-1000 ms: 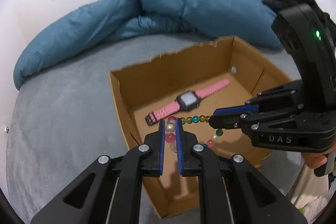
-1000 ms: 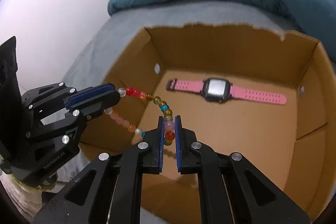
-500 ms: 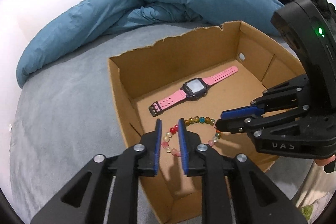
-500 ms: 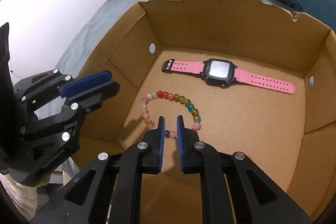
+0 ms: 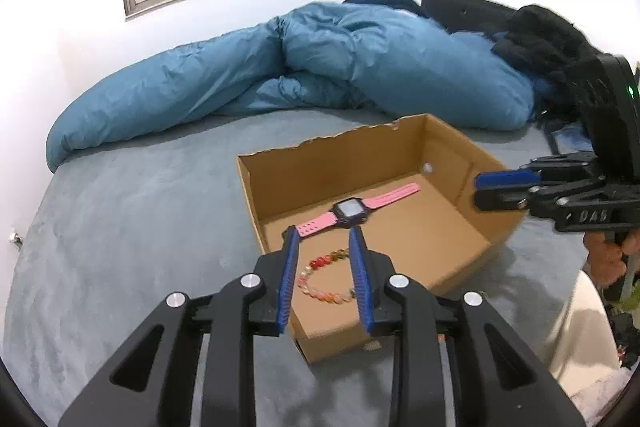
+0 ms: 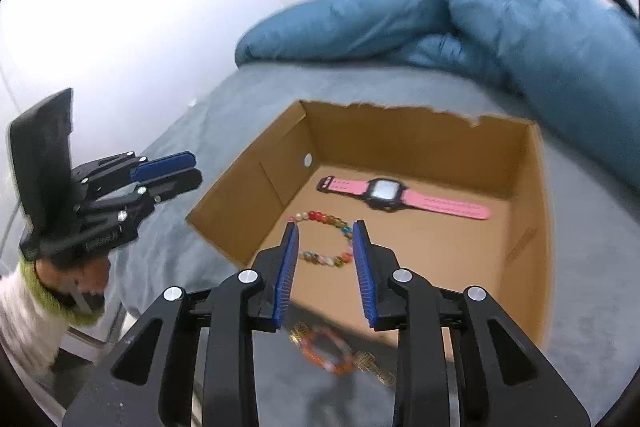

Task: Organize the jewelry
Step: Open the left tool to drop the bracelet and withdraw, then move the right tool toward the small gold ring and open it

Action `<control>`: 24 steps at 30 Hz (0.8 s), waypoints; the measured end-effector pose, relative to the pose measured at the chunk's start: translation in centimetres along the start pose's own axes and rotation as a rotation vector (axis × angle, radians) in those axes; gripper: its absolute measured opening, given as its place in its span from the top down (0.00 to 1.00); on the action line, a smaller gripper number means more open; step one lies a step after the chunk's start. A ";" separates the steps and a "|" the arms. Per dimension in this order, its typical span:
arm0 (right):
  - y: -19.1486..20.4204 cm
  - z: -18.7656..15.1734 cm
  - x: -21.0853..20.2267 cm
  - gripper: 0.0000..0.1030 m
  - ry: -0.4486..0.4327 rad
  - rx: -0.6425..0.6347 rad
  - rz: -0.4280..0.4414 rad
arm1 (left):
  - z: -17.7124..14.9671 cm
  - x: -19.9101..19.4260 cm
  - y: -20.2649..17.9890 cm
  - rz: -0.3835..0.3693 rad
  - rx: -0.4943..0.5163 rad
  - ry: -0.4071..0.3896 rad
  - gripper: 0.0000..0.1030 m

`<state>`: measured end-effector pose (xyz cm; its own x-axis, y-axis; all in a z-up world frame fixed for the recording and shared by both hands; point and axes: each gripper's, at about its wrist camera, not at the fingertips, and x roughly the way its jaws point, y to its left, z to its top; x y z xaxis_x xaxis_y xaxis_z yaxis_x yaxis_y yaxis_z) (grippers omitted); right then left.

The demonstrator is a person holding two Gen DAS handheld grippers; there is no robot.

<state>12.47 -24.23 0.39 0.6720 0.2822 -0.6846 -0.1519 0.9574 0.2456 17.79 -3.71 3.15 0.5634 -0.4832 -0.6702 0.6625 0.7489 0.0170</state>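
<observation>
Taking the cardboard box (image 5: 448,147) on the bed (image 5: 120,227) as our mark, our left tongs (image 5: 323,283) open empty above its near wall. The bead bracelet (image 5: 320,279) lies inside, nearer us than the pink watch (image 5: 352,211). Our right tongs (image 6: 325,275) open empty too; we should clear the rim, then reach for the orange bracelet (image 6: 328,347) outside the near wall.
</observation>
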 end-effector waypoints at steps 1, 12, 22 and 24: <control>-0.1 -0.7 -1.0 0.72 -0.011 -0.018 -0.017 | -0.5 -0.6 -0.3 -0.013 -0.001 -0.009 0.75; -3.8 -9.9 -1.3 0.72 0.109 0.010 -0.115 | -7.8 -0.4 -2.9 -0.127 0.006 0.061 0.75; -2.6 -12.0 1.4 0.72 0.135 -0.089 -0.113 | -11.0 5.3 -5.3 -0.109 0.142 0.098 0.75; -2.6 -12.2 2.0 0.73 0.140 -0.098 -0.109 | -11.3 6.3 -5.5 -0.098 0.155 0.101 0.75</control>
<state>5.38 -25.41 -10.04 0.5818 0.1758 -0.7941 -0.1581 0.9822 0.1016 12.10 -5.68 -9.56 0.4451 -0.4962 -0.7454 0.7842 0.6178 0.0570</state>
